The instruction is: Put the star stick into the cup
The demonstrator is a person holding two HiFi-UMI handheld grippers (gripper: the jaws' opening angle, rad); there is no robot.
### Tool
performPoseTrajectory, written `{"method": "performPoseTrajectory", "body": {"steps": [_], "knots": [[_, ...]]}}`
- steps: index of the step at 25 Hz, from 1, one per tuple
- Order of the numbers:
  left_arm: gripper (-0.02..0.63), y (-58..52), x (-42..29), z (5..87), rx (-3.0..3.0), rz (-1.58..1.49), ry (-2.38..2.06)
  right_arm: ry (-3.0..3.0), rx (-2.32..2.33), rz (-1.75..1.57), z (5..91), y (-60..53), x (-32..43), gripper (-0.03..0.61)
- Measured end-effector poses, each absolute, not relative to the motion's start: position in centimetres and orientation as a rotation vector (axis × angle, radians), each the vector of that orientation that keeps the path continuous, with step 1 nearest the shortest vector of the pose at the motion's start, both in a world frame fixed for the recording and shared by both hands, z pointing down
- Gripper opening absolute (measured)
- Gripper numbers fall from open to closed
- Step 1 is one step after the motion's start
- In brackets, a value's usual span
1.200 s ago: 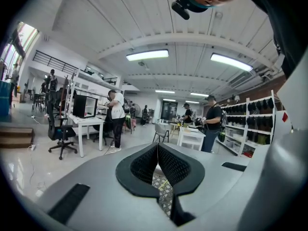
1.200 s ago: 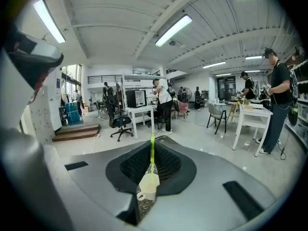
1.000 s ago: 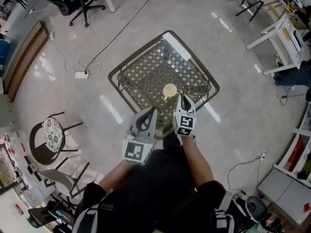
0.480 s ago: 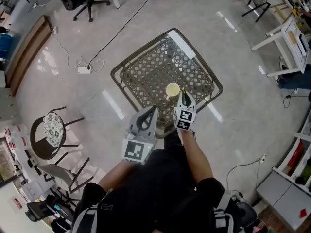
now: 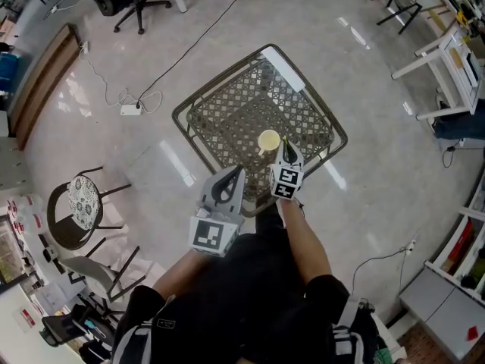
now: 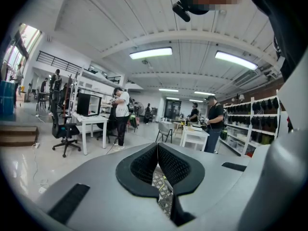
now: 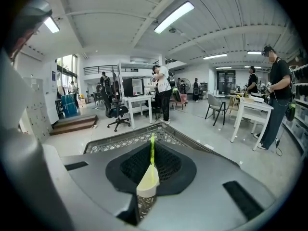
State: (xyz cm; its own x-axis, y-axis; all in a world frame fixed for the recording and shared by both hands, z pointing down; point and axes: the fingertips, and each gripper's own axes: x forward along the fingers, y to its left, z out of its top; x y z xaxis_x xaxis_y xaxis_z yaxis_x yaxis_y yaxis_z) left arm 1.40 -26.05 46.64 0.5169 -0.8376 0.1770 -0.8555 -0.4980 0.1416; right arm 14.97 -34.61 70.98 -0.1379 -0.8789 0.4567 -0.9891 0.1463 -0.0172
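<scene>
Head view: mesh-topped desk [image 5: 227, 120] on the workshop floor, with a yellow cup [image 5: 267, 140] standing near its near corner.

Right gripper [image 5: 286, 153] is low over the desk, just beside the cup. Its fingers are clamped on the star stick [image 7: 152, 150], a thin green rod that stands upright between them. No star end shows. In the right gripper view the rod lines up over the cup's rim; cannot tell whether its lower end is inside the cup.

Left gripper [image 5: 237, 174] is at the desk's near edge, well apart from the cup. Its fingers [image 6: 168, 163] are pressed together with nothing held, and mesh shows below them.
</scene>
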Motion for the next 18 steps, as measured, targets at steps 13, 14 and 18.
{"method": "performPoseTrajectory", "body": {"steps": [13,14,18], "knots": [[0.017,-25.6,1.1,46.7,2.558,0.120,-1.445,-2.047,1.748,0.465,72.0,-32.4,14.2,0.021],[0.017,-25.5,1.1,46.5,2.560,0.117,-1.444,-2.041,1.742,0.467,72.1,-32.0,14.1,0.021],[0.017,-24.8,1.0,45.9,2.571,0.110,-1.438,-2.020,1.714,0.476,72.6,-30.2,13.6,0.021]]}}
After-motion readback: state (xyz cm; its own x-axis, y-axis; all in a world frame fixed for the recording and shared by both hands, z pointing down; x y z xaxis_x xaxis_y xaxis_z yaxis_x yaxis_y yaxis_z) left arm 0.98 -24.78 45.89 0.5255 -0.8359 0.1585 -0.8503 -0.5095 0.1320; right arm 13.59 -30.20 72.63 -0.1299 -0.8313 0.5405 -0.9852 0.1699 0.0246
